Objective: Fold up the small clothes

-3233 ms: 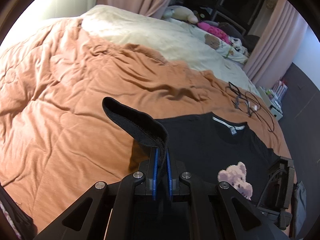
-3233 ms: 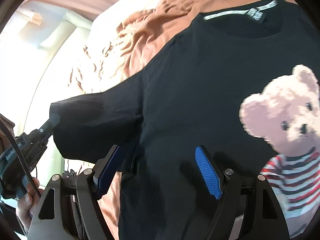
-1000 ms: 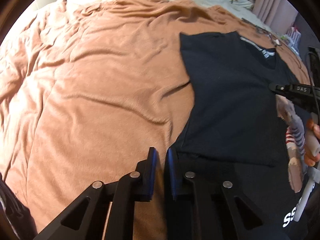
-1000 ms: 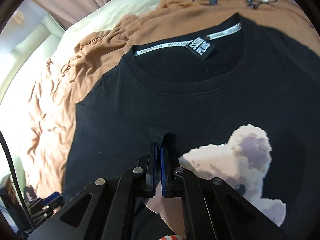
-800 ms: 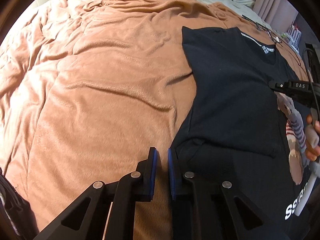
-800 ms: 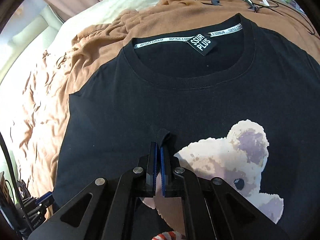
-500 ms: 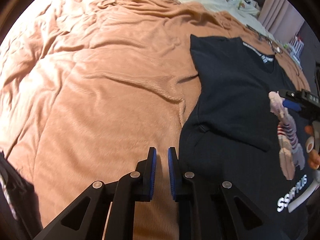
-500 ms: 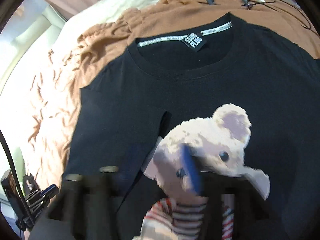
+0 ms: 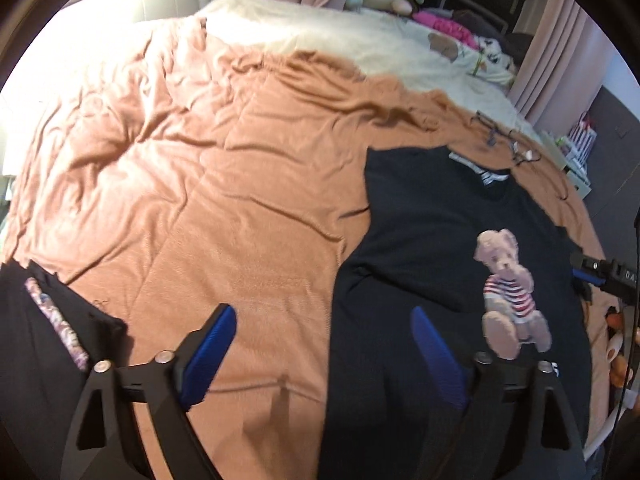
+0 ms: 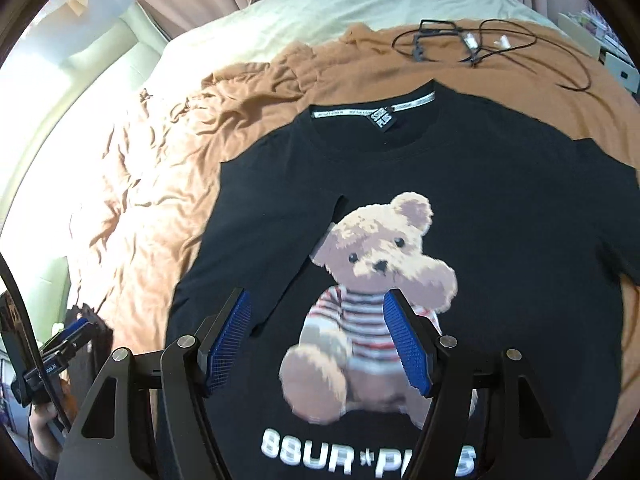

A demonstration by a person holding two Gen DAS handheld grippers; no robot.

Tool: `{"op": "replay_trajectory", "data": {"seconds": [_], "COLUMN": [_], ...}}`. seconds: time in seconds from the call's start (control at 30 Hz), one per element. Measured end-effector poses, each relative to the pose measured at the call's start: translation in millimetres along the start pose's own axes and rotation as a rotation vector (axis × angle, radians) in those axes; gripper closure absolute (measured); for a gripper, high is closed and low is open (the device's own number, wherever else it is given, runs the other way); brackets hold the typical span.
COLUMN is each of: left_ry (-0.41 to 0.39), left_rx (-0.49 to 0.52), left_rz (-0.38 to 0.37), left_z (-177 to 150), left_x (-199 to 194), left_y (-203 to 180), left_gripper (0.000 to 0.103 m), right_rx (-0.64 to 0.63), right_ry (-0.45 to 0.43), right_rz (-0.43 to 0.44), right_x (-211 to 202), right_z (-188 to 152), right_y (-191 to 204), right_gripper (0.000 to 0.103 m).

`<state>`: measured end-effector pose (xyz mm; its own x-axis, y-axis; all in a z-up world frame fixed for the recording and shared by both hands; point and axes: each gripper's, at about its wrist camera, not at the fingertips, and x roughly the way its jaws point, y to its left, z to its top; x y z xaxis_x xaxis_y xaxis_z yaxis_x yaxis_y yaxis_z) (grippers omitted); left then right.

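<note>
Bedroom, big bed with a rumpled orange blanket (image 9: 208,168) as the work surface. Left gripper (image 9: 324,344): blue pads spread wide, nothing between them, hovering over the blanket at the shirt's left edge. Right gripper (image 10: 316,336): also spread wide and empty, hanging above the bear print (image 10: 372,280).

Black t-shirt (image 10: 500,208) lies face up on the blanket, collar away from the cameras, white lettering near the hem. Left sleeve (image 10: 280,240) is folded inward onto the chest, its edge just beside the bear. Right sleeve (image 10: 612,216) lies out flat, unfolded.

Step, as I judge it: one side fold is in, both tools free, so it's the gap between folds. Next move likely calls for the right sleeve: drop onto the cuff or shoulder seam, pinch one layer only, carry it across to mirror the left side. After that, hem up toward the collar. Risk: soft blanket underneath, easy to pinch blanket along with the shirt; folded sleeve could drag loose if brushed.

Around: black cable (image 10: 472,40) with small white bits on the blanket beyond the collar. Cream sheet (image 9: 360,40) further up the bed, stuffed toys and pink clothes at the far end, pink curtains (image 9: 560,52) behind. Dark garment (image 9: 40,340) with patterned trim at the near left edge.
</note>
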<state>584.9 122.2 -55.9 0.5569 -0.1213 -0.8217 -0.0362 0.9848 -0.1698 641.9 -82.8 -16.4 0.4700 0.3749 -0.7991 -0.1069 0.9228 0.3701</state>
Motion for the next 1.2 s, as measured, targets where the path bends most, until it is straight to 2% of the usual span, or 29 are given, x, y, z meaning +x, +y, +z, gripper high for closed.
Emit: {"op": "replay_trajectory", "data": {"seconds": [0.13,0.27,0.33,0.43,0.57,0.73,0.8,0.87,1.0,1.2], "left_ry": [-0.034,-0.062,-0.078,-0.109,-0.133,-0.158,-0.173,-0.175,-0.177,-0.172], "left_rx": [-0.008,-0.024,-0.028,-0.036,-0.029,-0.017,0.008,0.027,0.056,0.123], "left_rz": [-0.028,-0.060,-0.085,-0.106,-0.127,-0.133,-0.132,-0.133,-0.158,-0.172], "left_z": [-6,-15,-21,-32,-42,-49,-51,-52,-50,-48], "left_x": [-33,-66,-85,-114,-146,-176,-187,-193,-203,-203], "left_y": [-7,-13,-16,-22,-32,-56,-72,-85,-117,-174], "left_gripper": [0.010,0.010,0.010,0.000,0.000,0.000,0.000,0.000,0.000,0.000], "right_rx": [-0.012,-0.032,-0.047,-0.053,-0.071,-0.055,-0.074,-0.085,-0.041,-0.029], "right_ry": [-0.014,-0.025,-0.040,-0.076,-0.110,-0.159,-0.160,-0.165,-0.194,-0.253], "right_rz": [-0.014,-0.035,-0.072,-0.095,-0.135,-0.124,-0.113,-0.136,-0.130,-0.219], "right_x": [-51,-96,-122,-161,-202,-246,-256,-263,-281,-304], "right_z": [-19,-39,-51,-69,-91,-109,-115,-120,-129,-145], "right_y": [9,21,29,34,33,11,3,-10,-37,-64], "right_gripper": [0.034,0.018,0.018,0.018,0.014,0.014,0.014,0.014,0.014,0.014]}}
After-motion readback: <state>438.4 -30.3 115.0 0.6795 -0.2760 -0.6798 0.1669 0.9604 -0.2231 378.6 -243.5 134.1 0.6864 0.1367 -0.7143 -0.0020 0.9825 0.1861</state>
